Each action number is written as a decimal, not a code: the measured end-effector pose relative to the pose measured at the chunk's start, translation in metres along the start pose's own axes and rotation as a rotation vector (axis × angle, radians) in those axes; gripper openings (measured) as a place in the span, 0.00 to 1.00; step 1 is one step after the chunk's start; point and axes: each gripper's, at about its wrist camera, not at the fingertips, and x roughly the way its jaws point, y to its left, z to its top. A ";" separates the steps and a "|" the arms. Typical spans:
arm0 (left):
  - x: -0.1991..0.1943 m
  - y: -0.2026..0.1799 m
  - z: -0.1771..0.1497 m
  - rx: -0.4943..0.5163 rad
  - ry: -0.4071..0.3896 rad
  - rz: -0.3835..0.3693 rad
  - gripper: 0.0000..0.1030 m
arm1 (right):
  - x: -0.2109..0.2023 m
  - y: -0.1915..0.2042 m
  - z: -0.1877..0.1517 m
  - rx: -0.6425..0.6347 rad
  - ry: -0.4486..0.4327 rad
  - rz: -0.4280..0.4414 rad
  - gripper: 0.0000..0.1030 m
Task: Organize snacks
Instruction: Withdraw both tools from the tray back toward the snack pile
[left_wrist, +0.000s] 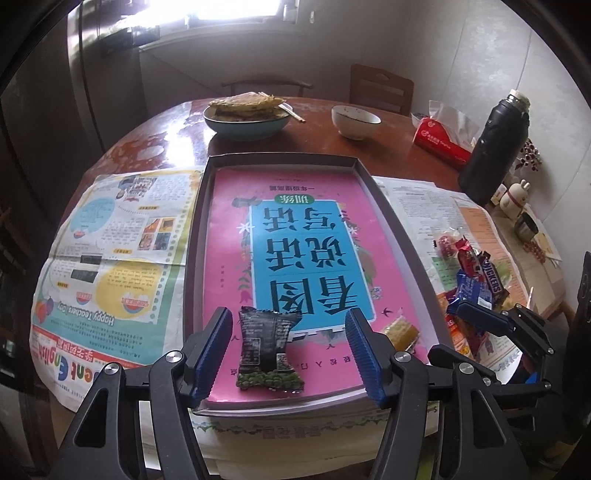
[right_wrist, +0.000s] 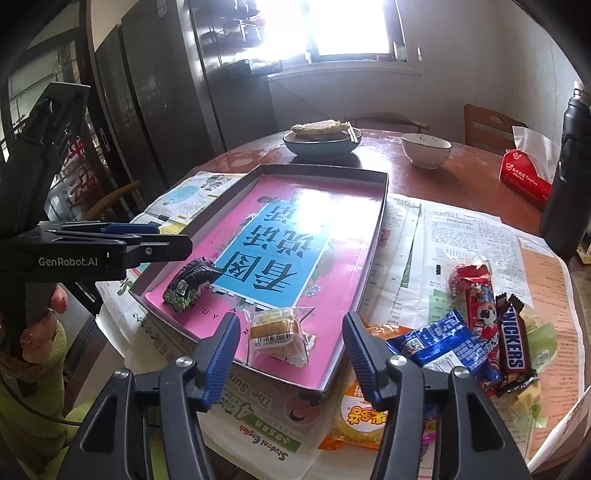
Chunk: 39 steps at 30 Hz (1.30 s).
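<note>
A shallow grey tray (left_wrist: 280, 159) lined with a pink and blue book cover lies on the newspaper-covered table. A black snack packet (left_wrist: 266, 350) lies flat at the tray's near end, between the fingers of my left gripper (left_wrist: 289, 354); the pads stand apart from it and the gripper is open. A clear-wrapped yellow biscuit (right_wrist: 277, 332) lies in the tray's near right corner. My right gripper (right_wrist: 291, 356) hangs open around it without touching. Right of the tray is a loose pile of snacks: a Snickers bar (right_wrist: 515, 350), a blue packet (right_wrist: 443, 347), a red packet (right_wrist: 480, 306) and an orange packet (right_wrist: 358, 417).
At the back of the round wooden table stand a bowl of flatbread with chopsticks (left_wrist: 245, 114), a white bowl (left_wrist: 354, 120), a red tissue pack (left_wrist: 443, 142) and a black flask (left_wrist: 495, 147). Newspaper (left_wrist: 110, 240) covers the table on both sides of the tray. A person's hand (right_wrist: 40, 321) holds the left gripper's handle.
</note>
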 end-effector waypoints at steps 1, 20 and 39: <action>-0.001 -0.002 0.000 0.006 -0.001 -0.005 0.63 | -0.002 0.000 0.000 0.002 -0.003 0.000 0.57; -0.015 -0.054 0.013 0.098 -0.045 -0.089 0.74 | -0.041 -0.025 0.003 0.050 -0.107 -0.046 0.65; -0.022 -0.093 0.018 0.173 -0.055 -0.135 0.74 | -0.089 -0.068 0.000 0.137 -0.209 -0.141 0.68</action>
